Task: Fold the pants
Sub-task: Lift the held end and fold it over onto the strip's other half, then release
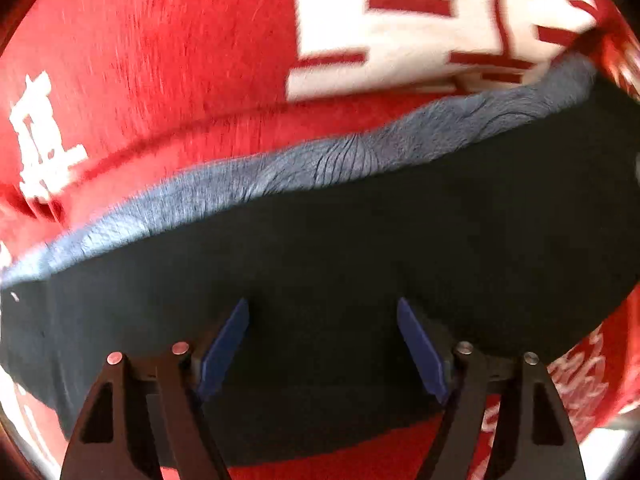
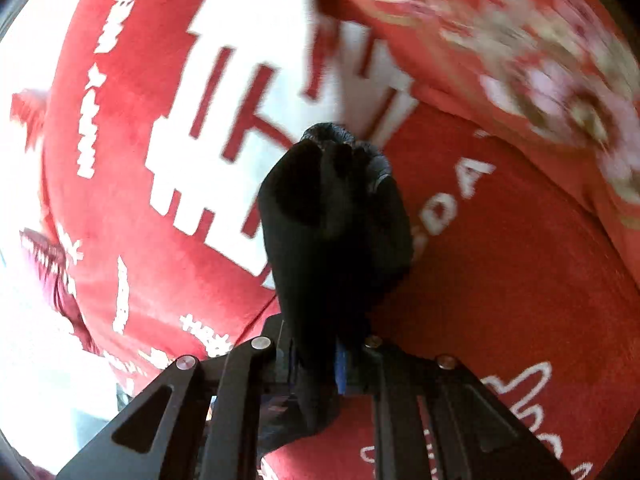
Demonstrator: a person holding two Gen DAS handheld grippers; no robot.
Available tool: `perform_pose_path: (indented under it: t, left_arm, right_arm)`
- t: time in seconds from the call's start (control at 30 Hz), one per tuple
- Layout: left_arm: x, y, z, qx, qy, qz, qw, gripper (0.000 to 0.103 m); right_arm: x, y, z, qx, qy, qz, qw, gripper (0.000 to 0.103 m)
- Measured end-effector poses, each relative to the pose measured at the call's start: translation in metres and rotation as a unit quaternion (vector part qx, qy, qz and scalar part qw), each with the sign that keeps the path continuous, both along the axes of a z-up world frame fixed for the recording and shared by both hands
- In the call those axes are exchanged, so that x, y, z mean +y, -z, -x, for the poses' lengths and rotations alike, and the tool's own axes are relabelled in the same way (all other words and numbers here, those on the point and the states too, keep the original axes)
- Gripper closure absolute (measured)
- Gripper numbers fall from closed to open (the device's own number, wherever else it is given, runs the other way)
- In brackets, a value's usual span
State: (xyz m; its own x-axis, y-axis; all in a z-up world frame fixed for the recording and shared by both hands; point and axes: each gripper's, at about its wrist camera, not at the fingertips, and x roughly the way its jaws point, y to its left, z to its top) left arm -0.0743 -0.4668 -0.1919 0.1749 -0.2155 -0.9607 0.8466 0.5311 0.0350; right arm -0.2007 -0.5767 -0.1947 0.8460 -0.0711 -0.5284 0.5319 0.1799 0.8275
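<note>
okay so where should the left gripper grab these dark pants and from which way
Probably the grey ribbed waistband of the dark navy pants, which lie flat on the red and white printed blanket. That band is a thick free edge, so come down from above and straddle it. The left gripper is open over plain flat cloth.

Pants (image 1: 360,264) lie on a blanket (image 1: 160,80).

The left gripper (image 1: 323,344) points steeply down, jaws apart; the right gripper (image 2: 320,356) is clamped, angled downward.
</note>
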Motion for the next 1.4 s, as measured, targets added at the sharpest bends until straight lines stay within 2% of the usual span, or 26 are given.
perform_pose_path:
  t: [0.07, 0.13, 0.27, 0.37, 0.53, 0.67, 0.77, 0.87, 0.93, 0.97, 1.0, 1.03, 1.07, 1.13, 1.17, 1.23, 1.27, 1.33, 1.4]
  left_arm:
    - [0.001, -0.002, 0.004, -0.007, 0.009, 0.006, 0.9999, 0.031]
    - [0.002, -0.001, -0.003, 0.016, 0.002, 0.014, 0.9998, 0.031]
    - [0.007, -0.006, -0.014, 0.036, 0.023, 0.027, 0.9987, 0.028]
    - [0.021, -0.016, -0.030, 0.069, 0.014, 0.034, 0.9970, 0.028]
    - [0.082, -0.044, -0.078, 0.069, -0.016, 0.056, 0.9959, 0.028]
    - [0.145, -0.053, -0.133, 0.059, -0.063, 0.042, 0.9954, 0.028]
    - [0.185, -0.047, -0.167, 0.054, -0.095, 0.026, 0.9937, 0.028]
    - [0.223, -0.039, -0.197, 0.055, -0.129, 0.009, 0.9901, 0.028]
    - [0.243, -0.034, -0.217, 0.057, -0.144, 0.006, 0.9879, 0.028]
    - [0.249, -0.035, -0.222, 0.058, -0.148, 0.005, 0.9873, 0.028]
    - [0.257, -0.033, -0.230, 0.060, -0.152, 0.005, 0.9866, 0.028]
    - [0.262, -0.029, -0.228, 0.063, -0.154, 0.005, 0.9860, 0.028]
    - [0.269, -0.026, -0.224, 0.066, -0.157, 0.005, 0.9854, 0.028]
    - [0.268, -0.032, -0.227, 0.076, -0.162, 0.011, 0.9838, 0.028]
    - [0.267, -0.034, -0.232, 0.082, -0.161, 0.017, 0.9833, 0.028]
    - [0.266, -0.045, -0.206, 0.095, -0.149, 0.032, 0.9837, 0.028]
    - [0.256, -0.049, -0.207, 0.102, -0.139, 0.038, 0.9842, 0.028]
    - [0.239, -0.056, -0.199, 0.123, -0.114, 0.048, 0.9846, 0.028]
    - [0.222, -0.058, -0.188, 0.154, -0.092, 0.058, 0.9821, 0.028]
  right_arm:
    - [0.006, -0.016, -0.011, 0.011, -0.018, 0.028, 0.999, 0.088]
    - [0.013, -0.033, -0.026, 0.021, -0.040, 0.059, 0.997, 0.088]
    - [0.032, -0.061, -0.052, 0.040, -0.078, 0.110, 0.990, 0.088]
    - [0.052, -0.082, -0.076, 0.058, -0.106, 0.148, 0.982, 0.088]
    - [0.104, -0.106, -0.122, 0.099, -0.167, 0.216, 0.957, 0.088]
    - [0.154, -0.099, -0.168, 0.137, -0.220, 0.246, 0.934, 0.088]
    - [0.204, -0.075, -0.210, 0.184, -0.271, 0.272, 0.905, 0.084]
    - [0.257, -0.035, -0.251, 0.241, -0.326, 0.296, 0.865, 0.077]
    - [0.294, -0.013, -0.268, 0.301, -0.350, 0.344, 0.818, 0.076]
    - [0.314, -0.006, -0.274, 0.331, -0.359, 0.380, 0.786, 0.072]
    - [0.325, -0.003, -0.274, 0.346, -0.362, 0.402, 0.766, 0.061]
    - [0.336, -0.003, -0.272, 0.348, -0.371, 0.415, 0.755, 0.055]
    - [0.344, -0.006, -0.268, 0.341, -0.378, 0.418, 0.752, 0.051]
    - [0.355, -0.017, -0.260, 0.328, -0.390, 0.421, 0.750, 0.050]
    - [0.356, -0.022, -0.255, 0.320, -0.395, 0.416, 0.754, 0.050]
    - [0.345, -0.034, -0.244, 0.285, -0.395, 0.361, 0.795, 0.050]
    - [0.333, -0.036, -0.236, 0.272, -0.383, 0.325, 0.821, 0.050]
    - [0.299, -0.036, -0.215, 0.242, -0.333, 0.227, 0.883, 0.050]
    - [0.260, -0.027, -0.190, 0.197, -0.261, 0.120, 0.937, 0.050]
